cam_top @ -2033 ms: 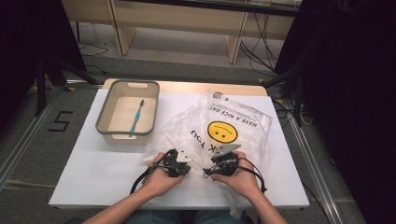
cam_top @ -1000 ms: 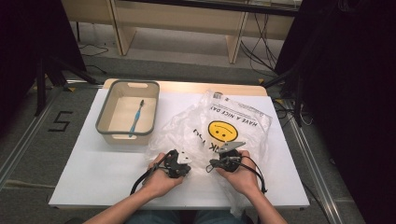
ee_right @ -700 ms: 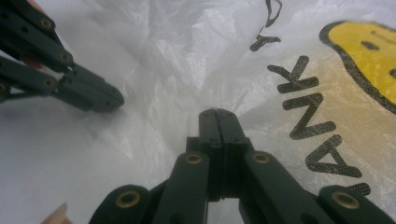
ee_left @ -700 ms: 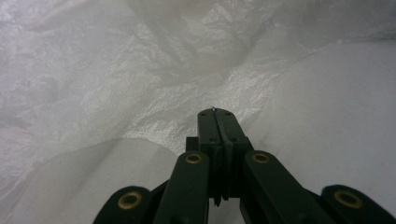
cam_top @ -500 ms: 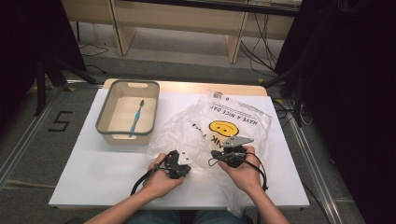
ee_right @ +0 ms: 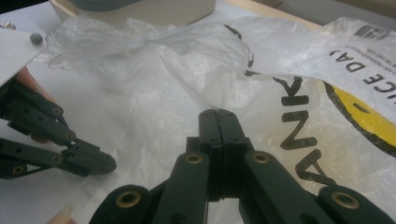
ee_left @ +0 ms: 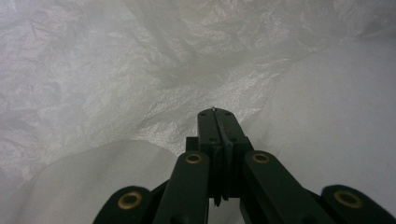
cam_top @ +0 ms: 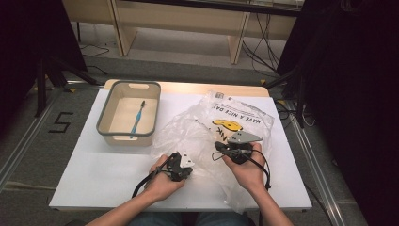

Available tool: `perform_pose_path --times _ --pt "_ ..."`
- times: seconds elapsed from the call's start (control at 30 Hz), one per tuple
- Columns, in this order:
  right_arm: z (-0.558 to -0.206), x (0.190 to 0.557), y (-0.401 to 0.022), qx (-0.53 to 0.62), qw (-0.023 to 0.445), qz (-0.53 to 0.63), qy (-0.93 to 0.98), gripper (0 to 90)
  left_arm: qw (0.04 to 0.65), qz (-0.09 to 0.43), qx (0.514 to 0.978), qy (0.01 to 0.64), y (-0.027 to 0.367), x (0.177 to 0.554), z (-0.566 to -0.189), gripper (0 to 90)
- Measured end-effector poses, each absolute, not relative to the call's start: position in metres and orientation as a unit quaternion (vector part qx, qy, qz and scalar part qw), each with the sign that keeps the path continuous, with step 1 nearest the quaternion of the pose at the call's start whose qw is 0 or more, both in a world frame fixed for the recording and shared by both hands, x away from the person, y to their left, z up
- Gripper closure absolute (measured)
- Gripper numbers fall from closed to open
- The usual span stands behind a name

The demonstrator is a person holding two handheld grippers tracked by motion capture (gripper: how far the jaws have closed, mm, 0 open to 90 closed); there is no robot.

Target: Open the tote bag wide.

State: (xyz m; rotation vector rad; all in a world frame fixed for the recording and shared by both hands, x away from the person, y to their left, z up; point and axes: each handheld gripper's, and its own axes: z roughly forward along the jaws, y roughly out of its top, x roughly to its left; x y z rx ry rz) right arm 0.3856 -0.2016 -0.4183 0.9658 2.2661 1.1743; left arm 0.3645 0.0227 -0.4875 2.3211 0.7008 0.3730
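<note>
From the high view, a clear plastic bag [cam_top: 221,129] printed with a yellow smiley face lies crumpled across the right half of the white desk [cam_top: 94,169]. The left hand-held gripper [cam_top: 184,165] sits low at the bag's near left edge, and the right hand-held gripper [cam_top: 217,147], with a grey three-cornered plate on top, is raised over the bag's near middle. To the left of the bag stands a grey-rimmed tub [cam_top: 126,134] with a blue toothbrush [cam_top: 137,117] lying inside it. From this height the jaws' state cannot be read.

The left gripper view shows what the overhead does not: the left hand-held gripper [ee_left: 213,109] has its jaws pressed together, and a thin fold of the bag [ee_left: 140,70] appears pinched at their tip. Wrinkled film rises ahead of them.

In the right gripper view, the right hand-held gripper [ee_right: 217,111] likewise has its jaws together, clamped on a drawn-up strand of the bag [ee_right: 154,70], which stretches away from the tip. The black lettering and the yellow face show at the right, the left hand-held gripper [ee_right: 109,164] reaches in from the left edge, and the tub's [ee_right: 140,11] wall stands behind.
</note>
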Motion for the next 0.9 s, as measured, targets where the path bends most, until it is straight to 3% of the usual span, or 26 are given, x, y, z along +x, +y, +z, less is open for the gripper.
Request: perform_pose_path --times 0.9 --pt "-0.385 0.395 -0.2 0.345 0.24 0.461 0.781 90.0 0.342 0.146 0.888 0.271 0.023 0.364 -0.488 89.4"
